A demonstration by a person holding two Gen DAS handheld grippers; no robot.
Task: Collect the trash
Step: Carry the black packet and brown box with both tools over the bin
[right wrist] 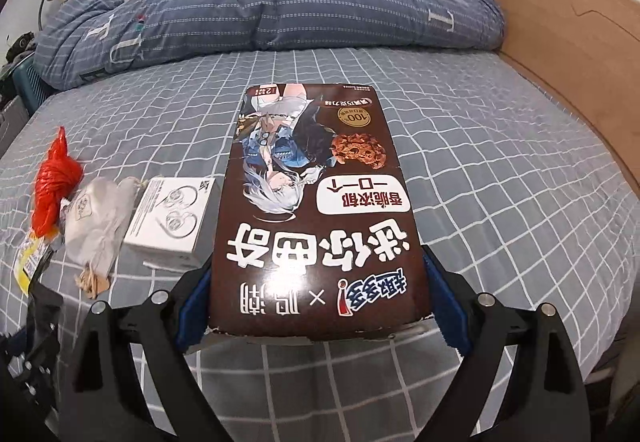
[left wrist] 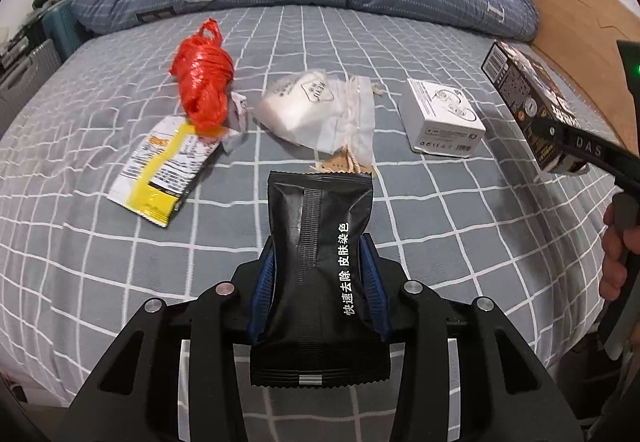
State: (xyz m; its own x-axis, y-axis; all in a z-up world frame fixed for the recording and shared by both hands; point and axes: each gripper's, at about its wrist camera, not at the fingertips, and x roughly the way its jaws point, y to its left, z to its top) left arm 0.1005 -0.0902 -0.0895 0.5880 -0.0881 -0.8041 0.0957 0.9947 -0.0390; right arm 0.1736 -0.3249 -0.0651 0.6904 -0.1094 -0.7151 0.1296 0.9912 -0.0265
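The left gripper (left wrist: 318, 282) is pinching a black sachet (left wrist: 320, 262) at its middle, between the pads; it looks light, soft and slippery. The right gripper (right wrist: 316, 302) is clamping a brown cookie box (right wrist: 316, 210) by its long sides; being stiff cardboard, it probably crushes easily.

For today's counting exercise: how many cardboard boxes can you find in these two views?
2. A white earphone box lies on the bed, right of the clear bag. A brown cookie box is held in the right tongs. Others may be hidden.
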